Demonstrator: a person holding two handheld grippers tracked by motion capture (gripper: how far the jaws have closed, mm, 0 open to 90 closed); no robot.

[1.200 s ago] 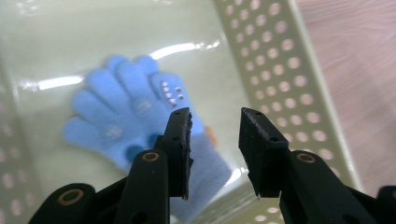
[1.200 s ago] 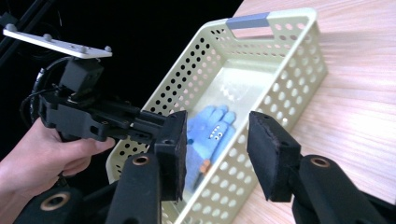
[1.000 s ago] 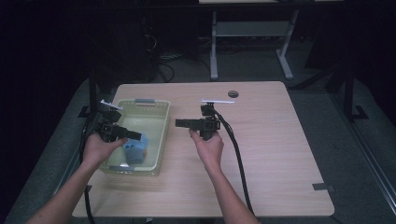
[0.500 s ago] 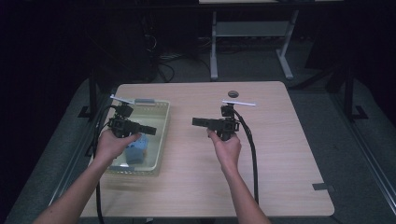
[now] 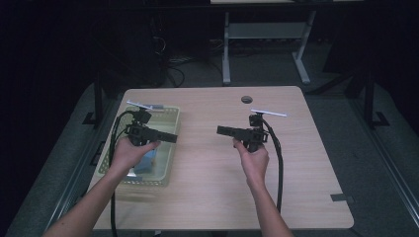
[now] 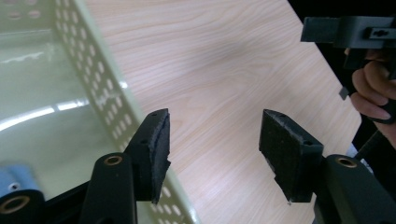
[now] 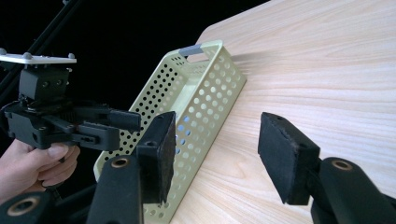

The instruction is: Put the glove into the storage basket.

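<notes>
Both held open with nothing inside after just spreading wider: left hand-held gripper [image 5: 170, 137] over the basket's [image 5: 169, 148] near edge, right hand-held gripper [image 5: 223, 130] well right of the basket, likely because the blue thing [image 5: 147, 162] already lies inside the basket.

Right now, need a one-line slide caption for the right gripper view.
Right gripper, fingers open and empty, faces the perforated green basket on the wooden table; left gripper hovers alongside.

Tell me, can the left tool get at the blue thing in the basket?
Probably yes. The left tool is open with nothing between its jaws, which have just been opening, and it hovers over the basket. The blue thing lies uncovered just below the hand, so it would only need to tip down.
</notes>
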